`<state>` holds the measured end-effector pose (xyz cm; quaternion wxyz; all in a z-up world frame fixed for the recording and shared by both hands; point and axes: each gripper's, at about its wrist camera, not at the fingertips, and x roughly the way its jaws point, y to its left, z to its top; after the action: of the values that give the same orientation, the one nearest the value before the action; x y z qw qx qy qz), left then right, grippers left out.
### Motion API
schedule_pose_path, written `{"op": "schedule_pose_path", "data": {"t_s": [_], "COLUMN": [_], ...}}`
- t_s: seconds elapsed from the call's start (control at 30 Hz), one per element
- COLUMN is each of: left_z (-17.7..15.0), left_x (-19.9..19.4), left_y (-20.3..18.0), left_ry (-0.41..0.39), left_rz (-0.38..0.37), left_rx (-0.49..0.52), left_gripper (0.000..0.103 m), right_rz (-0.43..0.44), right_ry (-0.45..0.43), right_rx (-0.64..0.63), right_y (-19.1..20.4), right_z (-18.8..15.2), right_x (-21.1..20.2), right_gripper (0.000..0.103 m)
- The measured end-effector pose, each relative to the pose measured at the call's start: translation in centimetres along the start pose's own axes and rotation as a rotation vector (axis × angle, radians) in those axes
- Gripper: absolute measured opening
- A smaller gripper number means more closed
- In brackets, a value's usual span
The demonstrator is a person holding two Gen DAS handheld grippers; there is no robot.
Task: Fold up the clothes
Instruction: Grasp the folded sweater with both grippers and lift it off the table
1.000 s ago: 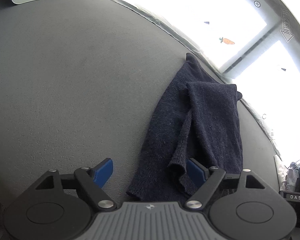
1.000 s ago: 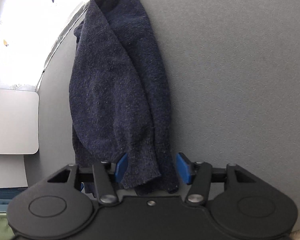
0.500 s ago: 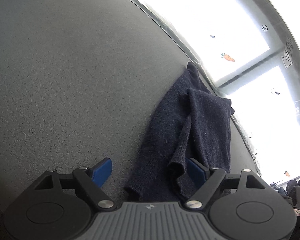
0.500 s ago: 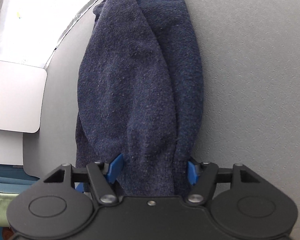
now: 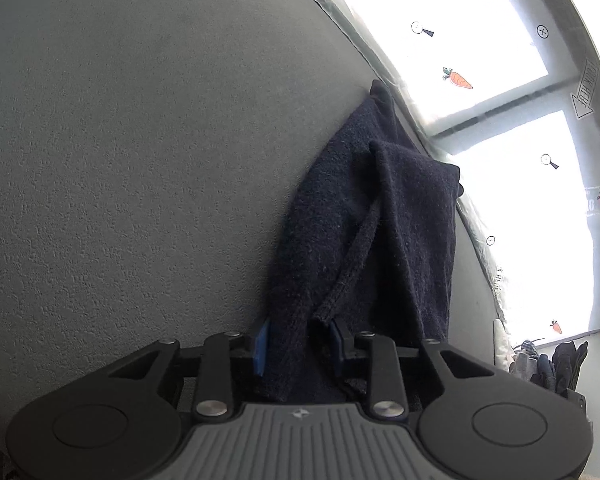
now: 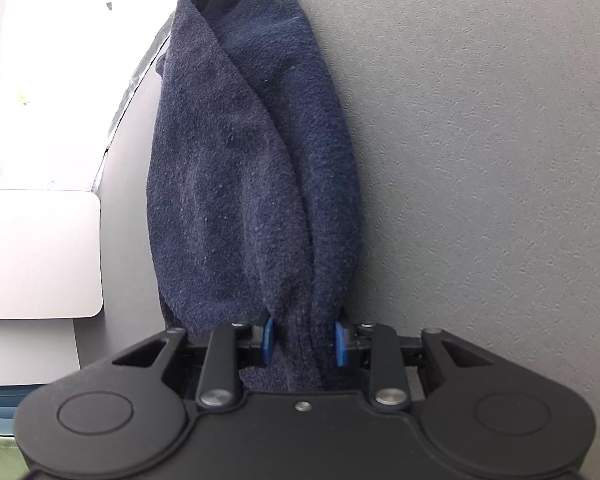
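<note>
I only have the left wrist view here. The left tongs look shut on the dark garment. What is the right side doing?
Observer: The right tongs are also shut on the navy knit garment, its end bunched between the blue pads.
Operator: Is the cloth twisted or flat from that side?
Observer: It is gathered into long folds running away from the right tongs over the grey table.
Operator: Anything beside it that I cannot see?
Observer: A pale flat rectangular panel with rounded corners lies left of the garment; I cannot tell what it is.
</note>
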<state>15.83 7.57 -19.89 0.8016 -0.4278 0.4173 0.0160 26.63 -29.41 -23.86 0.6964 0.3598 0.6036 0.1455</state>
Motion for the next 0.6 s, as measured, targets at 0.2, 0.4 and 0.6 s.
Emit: {"op": "schedule_pose_path", "data": {"t_s": [0.2,0.4,0.6], "left_z": [1.1,1.5,2.3], "left_x": [0.8,2.6,3.4], "left_y": [-2.2,-4.7,-5.5], "left_ry": [0.078,0.138,0.188], "left_rz": [0.062,0.078,0.045], "left_rx": [0.142,0.294,0.313], "left_gripper": [0.047,0.059,0.023], "right_rz": [0.065,0.135,0.272], "right_ry": [-0.036,-0.086,-0.158], "right_rx": [0.127,0.168,0.231], "right_y": [-1.9,-2.2,-2.1], "right_z": [-0.4,-1.3,-2.5], "right_x": [-0.3,-0.8,-2.7], "right_gripper": [0.034,0.039,0.018]}}
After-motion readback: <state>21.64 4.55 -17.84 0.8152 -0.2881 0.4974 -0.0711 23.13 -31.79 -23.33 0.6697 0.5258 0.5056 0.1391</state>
